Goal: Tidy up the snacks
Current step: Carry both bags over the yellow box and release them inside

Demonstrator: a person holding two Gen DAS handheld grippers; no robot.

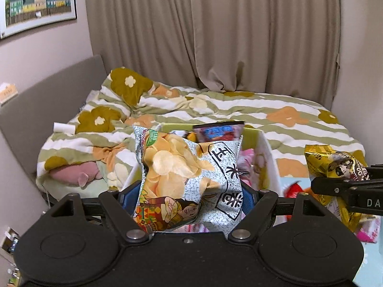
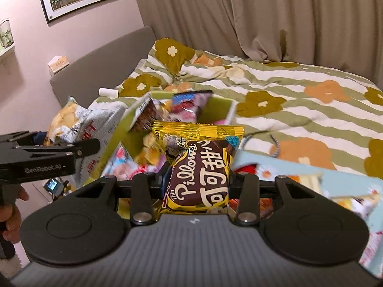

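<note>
Chips first: my left gripper [image 1: 189, 198] is clamped on the grey-white crisp bag [image 1: 189, 179], holding it upright above the green box [image 1: 261, 148] on the bed [image 1: 299, 122]. Further right, my right gripper [image 2: 197, 181] grips the yellow Pillows packet [image 2: 198, 165], raised beside that box.

Chip bag [image 1: 189, 179]: grey speckle w/ yellow chips. Pillows bag [image 2: 199, 165]: gold & brown, white script. Box [image 2: 216, 112] lime-green inside. Duvet [image 1: 275, 117]: green-white stripes, orange & olive flowers. Curtains [image 1: 215, 31] beige.
</note>
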